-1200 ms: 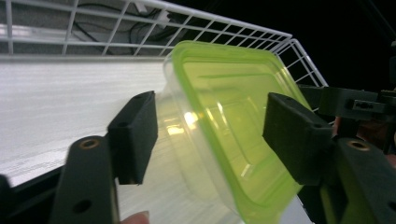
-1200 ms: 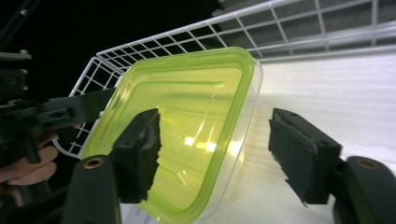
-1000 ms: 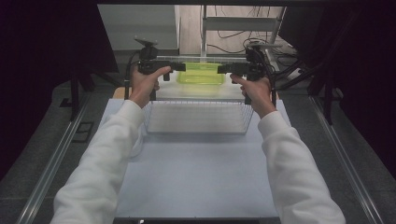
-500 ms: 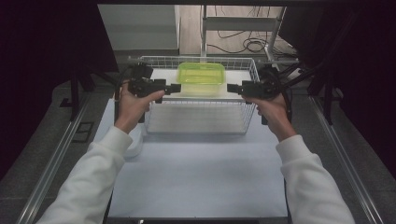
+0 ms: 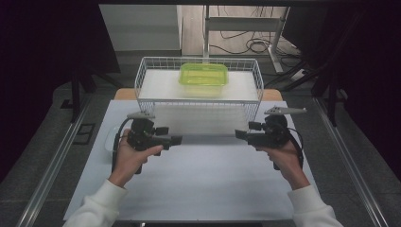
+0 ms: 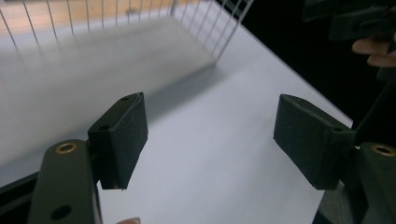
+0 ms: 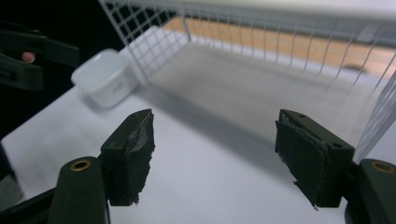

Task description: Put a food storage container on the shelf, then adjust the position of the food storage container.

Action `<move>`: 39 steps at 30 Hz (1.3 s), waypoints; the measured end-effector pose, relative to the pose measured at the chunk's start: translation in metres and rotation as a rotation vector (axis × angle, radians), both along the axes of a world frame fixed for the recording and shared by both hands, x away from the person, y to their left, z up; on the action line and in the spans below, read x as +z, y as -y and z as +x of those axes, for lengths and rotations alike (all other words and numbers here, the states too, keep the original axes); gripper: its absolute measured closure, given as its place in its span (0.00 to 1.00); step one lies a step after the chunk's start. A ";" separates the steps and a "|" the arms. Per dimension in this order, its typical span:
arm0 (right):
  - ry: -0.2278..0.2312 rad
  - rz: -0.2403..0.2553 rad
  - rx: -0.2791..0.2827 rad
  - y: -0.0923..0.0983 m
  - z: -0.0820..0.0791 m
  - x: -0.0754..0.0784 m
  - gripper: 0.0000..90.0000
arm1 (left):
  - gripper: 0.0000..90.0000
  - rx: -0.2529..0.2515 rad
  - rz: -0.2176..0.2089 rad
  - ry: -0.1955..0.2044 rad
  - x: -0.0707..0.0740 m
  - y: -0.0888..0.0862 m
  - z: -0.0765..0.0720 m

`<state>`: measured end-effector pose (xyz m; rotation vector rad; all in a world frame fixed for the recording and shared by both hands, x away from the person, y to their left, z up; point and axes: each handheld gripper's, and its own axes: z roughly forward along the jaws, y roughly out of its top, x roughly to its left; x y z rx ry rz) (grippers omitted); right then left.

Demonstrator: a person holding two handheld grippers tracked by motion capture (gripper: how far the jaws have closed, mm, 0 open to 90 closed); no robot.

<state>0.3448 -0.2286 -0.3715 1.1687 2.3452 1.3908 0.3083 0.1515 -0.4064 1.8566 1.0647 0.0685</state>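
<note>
Over the white table (image 5: 198, 189), short of the wire basket (image 5: 142, 80), my left gripper (image 5: 178, 140) and right gripper (image 5: 239, 134) face each other, well apart; both jaw pairs spread, the right having just been closing, nothing between; green container (image 5: 203, 79) sits inside the basket.

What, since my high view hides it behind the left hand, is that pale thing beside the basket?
Observer: A small white tub on the table, near the wire basket's corner.
Operator: Anything between the left gripper's jaws?
Observer: Nothing; the left gripper is open over bare table.
Operator: And the right gripper?
Observer: The right gripper is open and empty too, though its jaws have just been closing a little. Its pads look frayed.
</note>
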 end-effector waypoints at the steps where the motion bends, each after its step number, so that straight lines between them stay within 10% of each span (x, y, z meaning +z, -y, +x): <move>1: -0.009 -0.002 0.006 0.001 -0.003 -0.006 0.32 | 0.31 -0.010 0.003 -0.026 -0.010 -0.001 -0.002; 16: -0.156 -0.065 0.032 0.004 -0.018 -0.075 0.35 | 0.35 0.004 0.081 -0.160 -0.064 -0.003 -0.014; 39: -0.149 -0.085 0.027 0.009 -0.025 -0.081 0.34 | 0.35 0.074 0.118 -0.097 -0.041 -0.024 -0.011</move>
